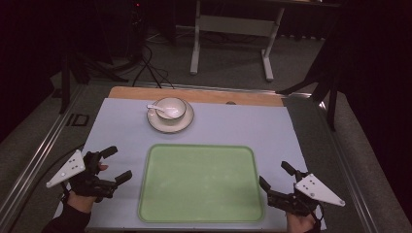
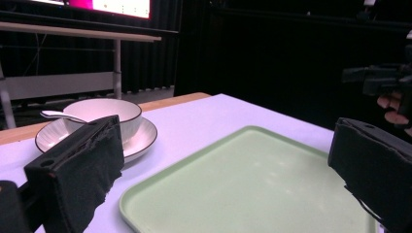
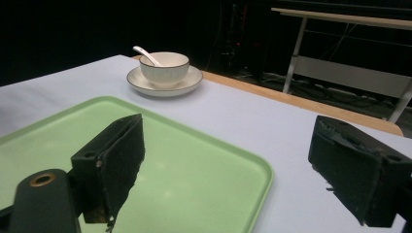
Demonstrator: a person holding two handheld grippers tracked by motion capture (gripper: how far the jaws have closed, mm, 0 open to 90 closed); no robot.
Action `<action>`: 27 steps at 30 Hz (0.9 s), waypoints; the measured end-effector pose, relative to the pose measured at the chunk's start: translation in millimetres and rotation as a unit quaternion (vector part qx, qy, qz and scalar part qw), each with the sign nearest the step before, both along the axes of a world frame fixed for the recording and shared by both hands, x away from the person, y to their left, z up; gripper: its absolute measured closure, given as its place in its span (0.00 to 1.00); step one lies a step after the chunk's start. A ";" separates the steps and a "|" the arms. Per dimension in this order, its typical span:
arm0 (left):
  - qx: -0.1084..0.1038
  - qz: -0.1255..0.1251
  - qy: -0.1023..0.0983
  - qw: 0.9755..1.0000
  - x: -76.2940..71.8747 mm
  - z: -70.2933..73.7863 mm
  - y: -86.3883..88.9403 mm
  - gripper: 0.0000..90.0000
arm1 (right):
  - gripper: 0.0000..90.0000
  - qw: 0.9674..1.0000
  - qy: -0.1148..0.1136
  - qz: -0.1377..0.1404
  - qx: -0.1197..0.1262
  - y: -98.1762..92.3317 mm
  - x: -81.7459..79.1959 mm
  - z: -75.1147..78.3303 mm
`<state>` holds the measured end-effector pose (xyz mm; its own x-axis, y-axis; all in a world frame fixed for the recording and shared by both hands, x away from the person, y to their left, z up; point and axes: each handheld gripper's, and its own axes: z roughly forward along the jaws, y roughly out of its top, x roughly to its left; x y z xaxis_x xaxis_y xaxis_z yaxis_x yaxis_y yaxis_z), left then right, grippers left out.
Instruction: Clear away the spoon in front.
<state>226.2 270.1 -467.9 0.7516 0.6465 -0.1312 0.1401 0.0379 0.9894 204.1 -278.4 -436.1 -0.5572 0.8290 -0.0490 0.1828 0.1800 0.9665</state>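
**A:** While we're parked on either side of the green tray (image 1: pixel 201 182), both tools hold nothing: the left gripper (image 1: pixel 116 165) has its jaws spread wide, and the right gripper (image 1: pixel 275 176) is gaping too. The bowl (image 1: pixel 170 108) sits on its saucer (image 1: pixel 170 124) at the far end of the mat, well apart from us, with the spoon (image 1: pixel 158 109) leaning inside, handle poking out to the left.

**B:** Yeah, and that stack is what worries us. If we grab only the saucer rim, I reckon the bowl slides or tips as we lift, since it's only resting there. The spoon looks loose as well, so any tilt probably sends it clattering out.

**A:** Glazed ceramic too, so our pads (image 3: pixel 127 156) could slip if we pinch the thin edge off-centre. And the tray has a raised lip (image 2: pixel 194 162); come in too low and we'd clip it with the saucer.

**B:** Two-handed and level seems safest.
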 end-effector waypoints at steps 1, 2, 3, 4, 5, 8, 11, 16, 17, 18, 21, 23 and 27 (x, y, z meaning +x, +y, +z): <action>0.003 -0.007 -0.001 1.000 -1.0 0.9 -0.9 0.00 | 0.14 1.000 -0.002 0.001 0.001 0.3 -0.6 0.3; 0.003 -0.007 -0.001 1.000 -1.0 0.9 -0.9 0.00 | 0.14 1.000 -0.003 0.001 0.001 0.8 -1.5 0.8; 0.009 -0.014 0.005 1.000 -1.1 1.3 -2.0 0.00 | 0.14 1.000 -0.005 0.002 0.000 1.2 -2.0 1.3; 0.009 -0.014 0.005 1.000 -1.1 1.3 -2.0 0.00 | 0.14 1.000 -0.005 0.003 -0.001 1.6 -2.2 1.5; 0.010 -0.021 0.009 1.000 -1.1 0.9 -2.3 0.00 | 0.14 1.000 -0.005 0.003 -0.002 2.1 -2.3 1.4; 0.017 -0.027 0.010 0.999 -1.7 0.6 -4.1 0.00 | 0.14 1.000 -0.005 0.001 -0.007 3.5 -2.8 1.5; 0.016 -0.033 0.015 0.999 -2.7 2.1 -6.1 0.00 | 0.14 1.000 -0.009 0.003 -0.007 4.6 -4.6 2.5; 0.012 -0.043 0.015 0.999 -5.0 9.7 -11.9 0.00 | 0.14 1.000 -0.016 0.010 -0.006 5.9 -6.3 3.7; 0.020 -0.042 0.014 0.999 -6.1 11.8 -13.8 0.00 | 0.14 1.000 -0.016 0.011 -0.007 6.5 -6.7 3.7; 0.025 -0.045 0.013 0.999 -7.2 13.6 -15.0 0.00 | 0.14 1.000 -0.017 0.012 -0.006 6.8 -6.9 3.5; 0.020 -0.048 0.015 0.999 -10.1 18.6 -18.2 0.00 | 0.14 1.000 -0.016 0.013 -0.006 7.7 -6.6 3.0; 0.012 -0.050 0.011 0.999 -12.2 24.1 -20.8 0.00 | 0.14 1.000 -0.017 0.017 -0.003 7.9 -6.9 3.3; 0.020 -0.055 0.004 0.998 -10.6 37.6 -25.0 0.00 | 0.14 0.999 -0.025 0.020 0.000 8.0 -7.2 4.3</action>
<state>215.6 245.1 -430.3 0.8175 0.5646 -0.1135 0.1497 -0.0181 0.9886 196.9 -270.3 -431.8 -0.5862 0.8064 -0.0773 0.1274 0.1861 0.9742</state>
